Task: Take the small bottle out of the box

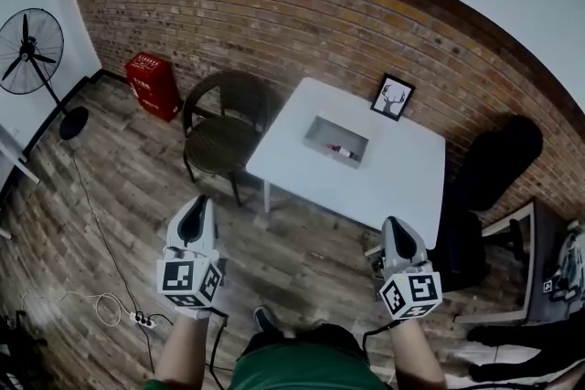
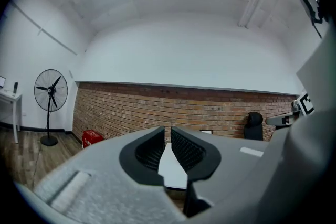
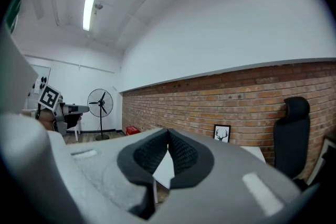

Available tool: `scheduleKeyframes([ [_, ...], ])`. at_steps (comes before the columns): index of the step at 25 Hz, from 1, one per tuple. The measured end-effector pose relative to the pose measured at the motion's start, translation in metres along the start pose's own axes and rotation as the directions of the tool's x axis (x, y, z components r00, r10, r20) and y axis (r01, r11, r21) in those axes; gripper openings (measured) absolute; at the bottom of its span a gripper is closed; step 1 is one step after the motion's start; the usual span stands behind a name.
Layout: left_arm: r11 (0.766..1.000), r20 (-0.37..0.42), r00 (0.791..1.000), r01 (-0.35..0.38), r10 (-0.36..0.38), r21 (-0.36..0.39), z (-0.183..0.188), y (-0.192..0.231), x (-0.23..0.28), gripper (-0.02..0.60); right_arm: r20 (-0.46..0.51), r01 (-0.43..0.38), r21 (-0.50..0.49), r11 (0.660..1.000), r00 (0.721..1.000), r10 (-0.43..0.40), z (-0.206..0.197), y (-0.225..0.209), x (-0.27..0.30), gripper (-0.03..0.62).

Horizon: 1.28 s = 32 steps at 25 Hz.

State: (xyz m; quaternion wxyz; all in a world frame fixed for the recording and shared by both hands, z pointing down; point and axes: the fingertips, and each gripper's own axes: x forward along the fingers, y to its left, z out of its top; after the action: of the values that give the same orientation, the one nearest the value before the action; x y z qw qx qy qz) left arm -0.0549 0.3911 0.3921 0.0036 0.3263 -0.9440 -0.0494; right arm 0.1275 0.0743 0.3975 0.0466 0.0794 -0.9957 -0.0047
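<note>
A shallow grey box point(image 1: 335, 140) sits on a white table point(image 1: 402, 173) across the room. A small bottle point(image 1: 344, 152) with a red part lies inside it. Both grippers hang in the air well short of the table, over the wooden floor. My left gripper point(image 1: 194, 202) point(image 2: 168, 129) holds nothing, and its tips stand a narrow slit apart. On the right gripper point(image 1: 393, 222) point(image 3: 168, 131) the tips meet, with nothing between them. Both point toward the table.
A wicker chair point(image 1: 222, 131) stands at the table's left side and a black office chair point(image 1: 483, 187) at its right. A framed deer picture point(image 1: 393, 96) leans on the brick wall. A red crate point(image 1: 153, 85), a standing fan point(image 1: 31, 52) and floor cables point(image 1: 110, 306) are to the left.
</note>
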Motion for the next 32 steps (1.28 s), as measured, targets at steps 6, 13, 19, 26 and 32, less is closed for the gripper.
scheduleKeyframes([
  [6,0.999,-0.037,0.999,0.005,-0.006,-0.032,-0.019,0.02,0.028,0.044,-0.029,-0.01,-0.001,1.0,1.0,0.01,-0.006,0.011,0.038,0.003],
  [13,0.999,-0.062,0.998,-0.03,0.032,0.032,-0.018,0.036,0.064,0.044,-0.035,-0.057,0.056,0.997,0.998,0.059,-0.022,0.002,0.104,0.003],
  [19,0.995,-0.034,0.997,-0.071,0.073,0.065,0.006,0.042,0.125,0.044,0.012,-0.119,0.052,0.992,0.993,0.119,-0.003,-0.02,0.172,0.003],
  [26,0.996,-0.011,1.0,-0.022,0.023,0.089,0.018,-0.004,0.209,0.044,0.036,-0.129,0.04,0.991,0.991,0.128,0.011,-0.074,0.223,0.003],
  [32,0.993,-0.019,0.999,0.038,-0.036,0.116,0.019,-0.044,0.266,0.044,0.029,-0.099,0.054,0.994,0.995,0.097,0.01,-0.123,0.241,0.003],
])
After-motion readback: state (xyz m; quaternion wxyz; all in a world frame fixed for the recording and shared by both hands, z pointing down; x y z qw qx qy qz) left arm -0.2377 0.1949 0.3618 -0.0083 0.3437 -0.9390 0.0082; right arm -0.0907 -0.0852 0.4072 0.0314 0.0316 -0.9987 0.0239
